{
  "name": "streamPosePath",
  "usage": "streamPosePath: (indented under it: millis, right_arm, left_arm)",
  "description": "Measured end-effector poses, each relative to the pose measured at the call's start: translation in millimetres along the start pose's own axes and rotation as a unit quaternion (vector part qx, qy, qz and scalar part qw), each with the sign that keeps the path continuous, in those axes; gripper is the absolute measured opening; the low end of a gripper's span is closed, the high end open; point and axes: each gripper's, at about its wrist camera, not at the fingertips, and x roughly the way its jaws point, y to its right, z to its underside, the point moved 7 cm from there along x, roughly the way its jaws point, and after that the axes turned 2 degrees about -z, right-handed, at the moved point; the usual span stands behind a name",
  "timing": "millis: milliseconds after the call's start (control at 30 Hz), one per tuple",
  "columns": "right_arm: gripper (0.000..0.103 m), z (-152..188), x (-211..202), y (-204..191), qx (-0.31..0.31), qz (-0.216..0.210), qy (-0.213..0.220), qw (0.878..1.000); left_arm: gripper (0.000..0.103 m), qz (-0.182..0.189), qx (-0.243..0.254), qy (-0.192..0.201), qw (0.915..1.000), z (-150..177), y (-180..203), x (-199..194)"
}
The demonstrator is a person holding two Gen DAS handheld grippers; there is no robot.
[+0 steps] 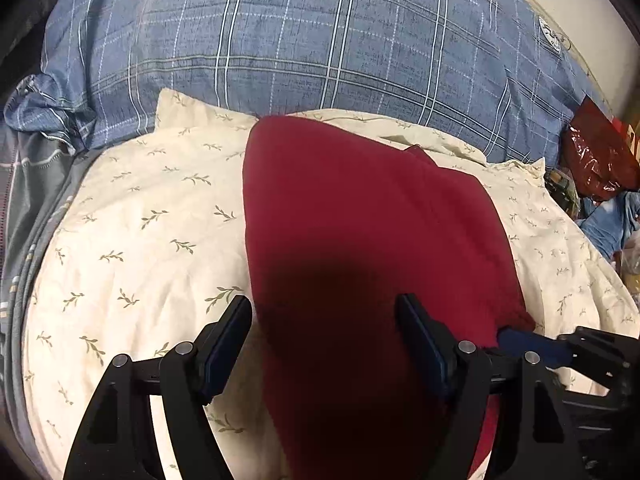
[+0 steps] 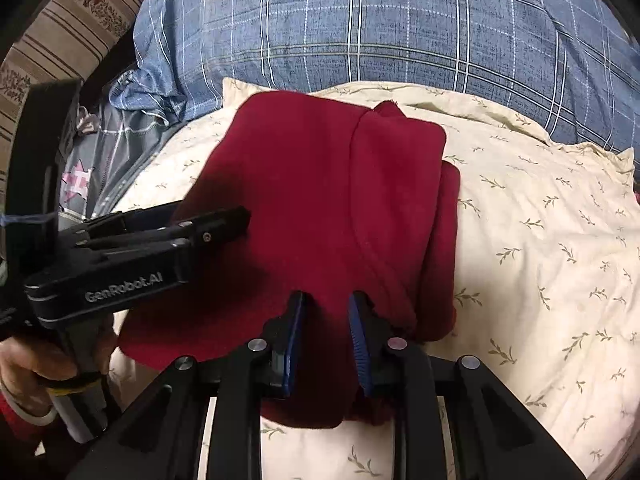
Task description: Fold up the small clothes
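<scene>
A dark red garment [image 1: 352, 216] lies folded on a cream leaf-print cloth [image 1: 144, 216]. My left gripper [image 1: 324, 312] is open, its jaws wide apart above the near part of the garment, holding nothing. My right gripper [image 2: 326, 312] has its blue-padded jaws narrowly apart, with a fold of the red garment [image 2: 320, 184] between them at its near edge; contact is unclear. The left gripper [image 2: 216, 224] shows in the right wrist view over the garment's left side. The right gripper's blue pad [image 1: 532, 344] shows at the garment's right edge in the left wrist view.
A blue plaid duvet [image 1: 320, 40] lies behind the cream cloth [image 2: 540, 240]. A grey bag or garment [image 1: 32, 184] is at the left. A shiny red bag [image 1: 596, 160] and blue clutter sit at the right. A striped cushion [image 2: 60, 32] is at the far left.
</scene>
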Motion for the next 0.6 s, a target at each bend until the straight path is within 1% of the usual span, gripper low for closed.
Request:
streamPosePath:
  millis: [67, 133, 200, 233, 267, 300, 367, 467, 500, 600]
  right_arm:
    - [0.027, 0.4, -8.5, -0.1, 0.015, -0.008, 0.008, 1.000]
    - [0.037, -0.4, -17.2, -0.4, 0.027, -0.019, 0.022, 0.999]
    - [0.043, -3.8, -27.1, -0.9, 0.038, -0.025, 0.038, 0.998]
    - [0.048, -6.7, -29.8, -1.3, 0.039, -0.023, 0.043, 0.998]
    - [0.051, -9.1, -33.6, -1.2, 0.038, -0.013, 0.050, 0.998]
    - [0.055, -10.7, -35.7, -1.2, 0.038, -0.005, 0.054, 0.998]
    - [0.057, -14.1, -40.2, -2.2, 0.038, 0.005, 0.066, 0.997]
    - [0.061, -17.4, -45.7, -4.1, 0.056, 0.001, 0.083, 0.995]
    - [0.063, -17.8, -46.8, -4.0, 0.060, 0.001, 0.086, 0.994]
    - [0.066, -19.4, -52.6, -2.1, 0.064, 0.021, 0.104, 0.992]
  left_arm:
    - [0.076, -0.003, 0.002, 0.004, 1.0000, 2.3, -0.1, -5.2]
    - [0.074, -0.002, 0.006, 0.005, 1.0000, 3.7, 1.3, -12.4]
    - [0.074, -0.007, 0.010, 0.010, 0.9999, 4.1, -0.5, -21.5]
    - [0.074, -0.010, 0.012, 0.017, 0.9997, 4.1, -1.1, -27.4]
    - [0.074, -0.014, 0.015, 0.026, 0.9995, 4.5, -1.6, -34.0]
    - [0.074, -0.018, 0.017, 0.032, 0.9992, 6.1, -1.7, -40.0]
    - [0.074, -0.021, 0.020, 0.039, 0.9988, 11.7, -0.6, -49.0]
    - [0.074, -0.023, 0.022, 0.045, 0.9985, 21.5, -0.4, -60.0]
    - [0.075, -0.026, 0.023, 0.053, 0.9980, 23.8, -0.8, -65.1]
    - [0.082, -0.029, 0.022, 0.073, 0.9966, 29.0, -3.6, -78.0]
